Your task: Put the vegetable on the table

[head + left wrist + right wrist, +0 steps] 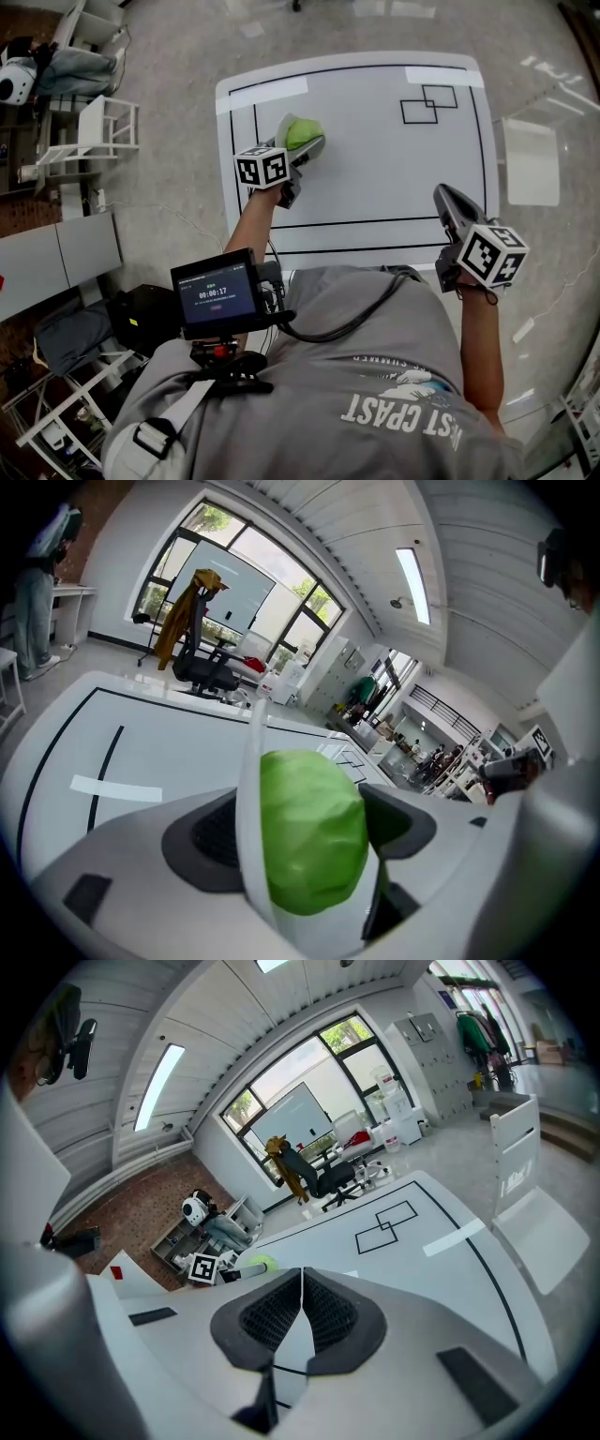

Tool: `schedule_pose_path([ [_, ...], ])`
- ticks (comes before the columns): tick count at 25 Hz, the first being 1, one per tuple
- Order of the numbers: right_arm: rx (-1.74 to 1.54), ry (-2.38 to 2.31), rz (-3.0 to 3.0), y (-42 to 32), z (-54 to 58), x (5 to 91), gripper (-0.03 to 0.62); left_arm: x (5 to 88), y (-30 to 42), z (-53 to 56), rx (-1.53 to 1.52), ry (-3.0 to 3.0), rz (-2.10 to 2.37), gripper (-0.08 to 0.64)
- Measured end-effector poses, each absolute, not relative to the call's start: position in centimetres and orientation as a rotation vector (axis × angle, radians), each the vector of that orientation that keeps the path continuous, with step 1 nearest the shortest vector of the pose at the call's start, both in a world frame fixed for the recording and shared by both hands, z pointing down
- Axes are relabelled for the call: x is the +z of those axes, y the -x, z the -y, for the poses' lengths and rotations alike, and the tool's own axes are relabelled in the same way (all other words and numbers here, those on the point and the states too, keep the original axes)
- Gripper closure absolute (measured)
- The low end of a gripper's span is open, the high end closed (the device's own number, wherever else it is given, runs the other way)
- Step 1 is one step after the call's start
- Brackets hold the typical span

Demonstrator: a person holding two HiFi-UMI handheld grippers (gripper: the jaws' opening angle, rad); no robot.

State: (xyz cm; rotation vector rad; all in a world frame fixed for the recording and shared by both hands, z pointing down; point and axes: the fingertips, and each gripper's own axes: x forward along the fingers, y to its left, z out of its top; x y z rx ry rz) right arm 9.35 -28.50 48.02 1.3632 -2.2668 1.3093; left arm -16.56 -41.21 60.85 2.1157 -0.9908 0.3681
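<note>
One vegetable point(311, 829) hangs clamped in your left gripper point(298, 141), seemingly just above the table point(375, 178), ready for placing. Your right gripper point(442, 195) rests closed and empty at the table's edge.

flr point(178, 56) grey | win point(319, 602) big, blk frames | strip lt point(413, 574) | chair point(211, 674) blk

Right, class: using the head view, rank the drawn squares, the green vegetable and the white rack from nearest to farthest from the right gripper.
1. Drawn squares, on the table just ahead of the right gripper.
2. Green vegetable, across the table to the left, held in the left gripper.
3. White rack, on the floor beyond the table's left edge.
</note>
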Motion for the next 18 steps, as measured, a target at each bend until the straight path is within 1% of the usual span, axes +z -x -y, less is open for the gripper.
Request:
schedule_pose_path([
  [4,1.311,-1.368,2.263,-9.4,28.5,48.1,0.584,60.8,16.6,41.5,0.401,-2.140,0.997,0.183],
  [7,1.311,-1.369,2.258,-9.5,28.5,48.3,0.584,60.9,16.6,41.4,0.424,-2.153,0.982,0.184],
  [11,1.312,-1.366,2.257,-9.5,28.2,48.2,0.584,60.8,17.0,41.2,0.378,-2.132,0.973,0.183],
  [15,1.310,-1.365,2.252,-9.5,28.3,48.3,0.584,61.4,18.5,41.4,0.336,-2.091,1.012,0.158],
  [18,1.312,-1.354,2.250,-9.4,28.3,48.4,0.584,62.4,19.2,40.7,0.338,-2.053,1.016,0.155],
])
